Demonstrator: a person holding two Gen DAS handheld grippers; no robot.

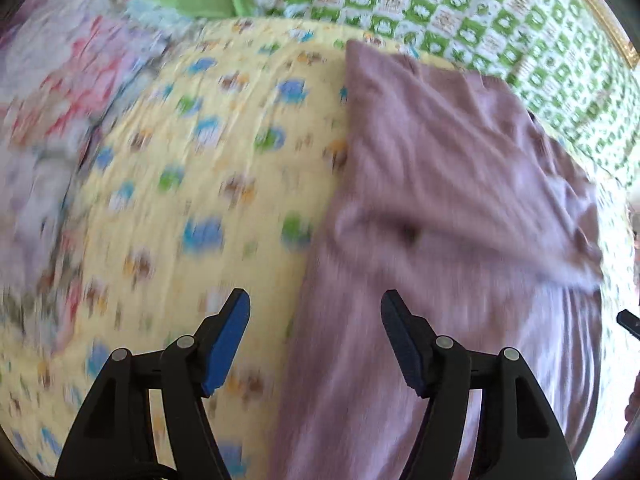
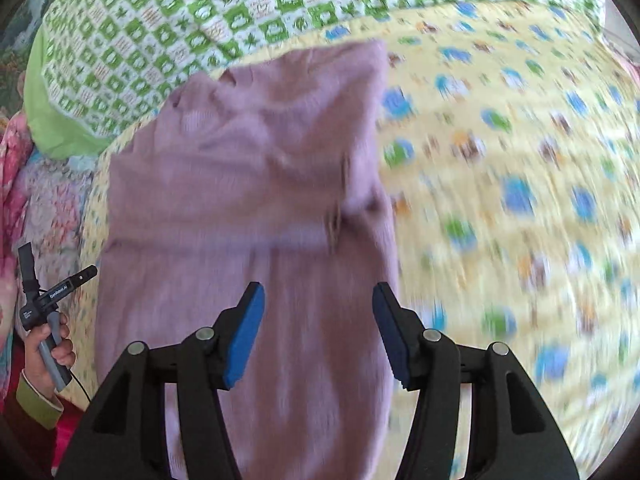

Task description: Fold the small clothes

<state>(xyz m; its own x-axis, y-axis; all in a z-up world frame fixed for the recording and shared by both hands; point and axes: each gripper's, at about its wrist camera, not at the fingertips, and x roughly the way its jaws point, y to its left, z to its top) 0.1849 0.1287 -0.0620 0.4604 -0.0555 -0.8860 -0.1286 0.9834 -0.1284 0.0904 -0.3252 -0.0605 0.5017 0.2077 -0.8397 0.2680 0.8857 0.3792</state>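
Note:
A mauve knitted garment point(image 1: 448, 184) lies flat on a yellow quilt with small animal prints point(image 1: 180, 184), its upper part folded over the lower part. My left gripper point(image 1: 315, 298) hovers open over the garment's left edge, nothing between its blue pads. In the right wrist view the same garment point(image 2: 248, 184) fills the middle. My right gripper point(image 2: 318, 288) stands open above the garment's lower half, near its right edge, and holds nothing. At the far left a hand point(image 2: 52, 344) holds the left gripper's handle. Both views are motion-blurred.
A green and white checked cover point(image 1: 460, 4) point(image 2: 224, 8) lies along the far side of the yellow quilt point(image 2: 520, 184). Pink floral fabric point(image 1: 60, 92) point(image 2: 24, 184) is piled on the left. A plain green pillow edge point(image 2: 40, 92) borders the checked cover.

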